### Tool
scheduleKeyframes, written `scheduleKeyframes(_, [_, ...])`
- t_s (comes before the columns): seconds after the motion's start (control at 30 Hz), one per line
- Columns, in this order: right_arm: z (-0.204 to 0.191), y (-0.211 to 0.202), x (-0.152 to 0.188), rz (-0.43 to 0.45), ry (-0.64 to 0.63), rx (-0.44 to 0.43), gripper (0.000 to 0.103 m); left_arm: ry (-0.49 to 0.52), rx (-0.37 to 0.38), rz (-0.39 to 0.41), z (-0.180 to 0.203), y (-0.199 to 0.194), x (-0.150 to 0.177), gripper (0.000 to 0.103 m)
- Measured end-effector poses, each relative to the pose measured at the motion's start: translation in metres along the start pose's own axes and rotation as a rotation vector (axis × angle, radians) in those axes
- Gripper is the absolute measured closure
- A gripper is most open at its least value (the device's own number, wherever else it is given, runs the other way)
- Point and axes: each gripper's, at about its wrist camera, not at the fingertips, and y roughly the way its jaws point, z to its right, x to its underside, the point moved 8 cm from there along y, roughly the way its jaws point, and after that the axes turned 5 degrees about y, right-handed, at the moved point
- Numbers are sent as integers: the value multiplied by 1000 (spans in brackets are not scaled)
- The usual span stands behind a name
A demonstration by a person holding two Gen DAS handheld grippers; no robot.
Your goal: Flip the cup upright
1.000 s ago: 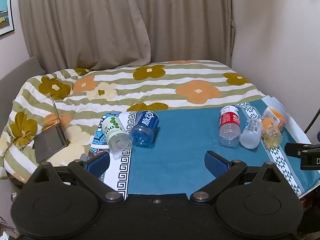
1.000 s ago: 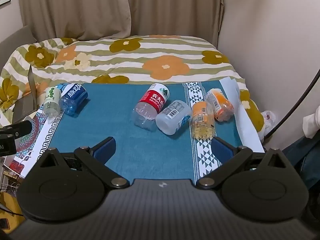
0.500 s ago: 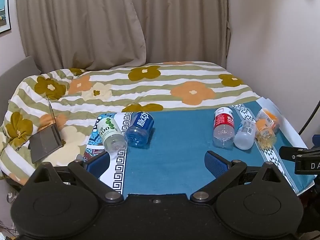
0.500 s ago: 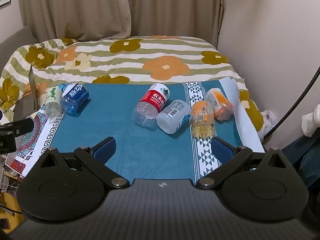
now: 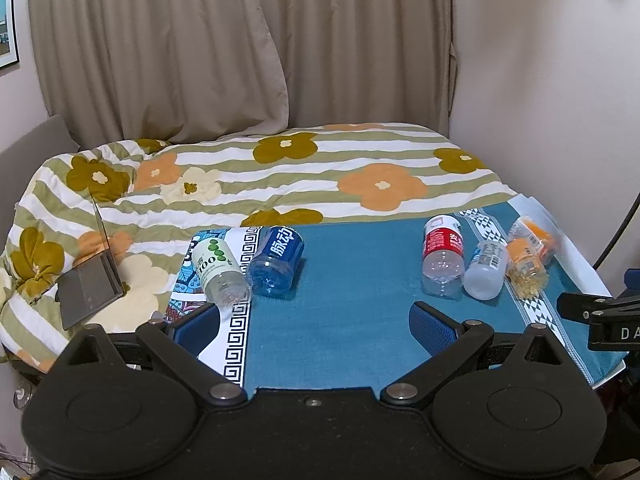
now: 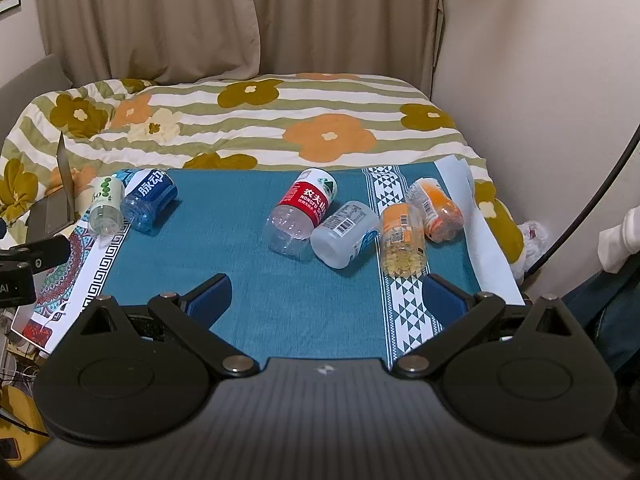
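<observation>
Several cut-bottle cups lie on their sides on a teal cloth. At the left lie a white green-dotted cup and a blue cup. At the right lie a red-labelled cup, a white barcode cup and two orange cups. My left gripper is open and empty over the cloth's near edge. My right gripper is open and empty, near the first orange cup.
The cloth lies on a flower-striped quilt. A half-open laptop sits at the left. Curtains hang behind and a wall stands at the right. A cable runs down the right side.
The left gripper has drawn back and risen a little, so the cups look farther and lower. The right view has barely shifted. No cup has moved.
</observation>
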Motion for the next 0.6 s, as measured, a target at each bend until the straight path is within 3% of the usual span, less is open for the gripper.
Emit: scheduleKeyframes(0.6, [0,0,1,-3,16,-3,0,9,-4,-1,-1,-2,4,0])
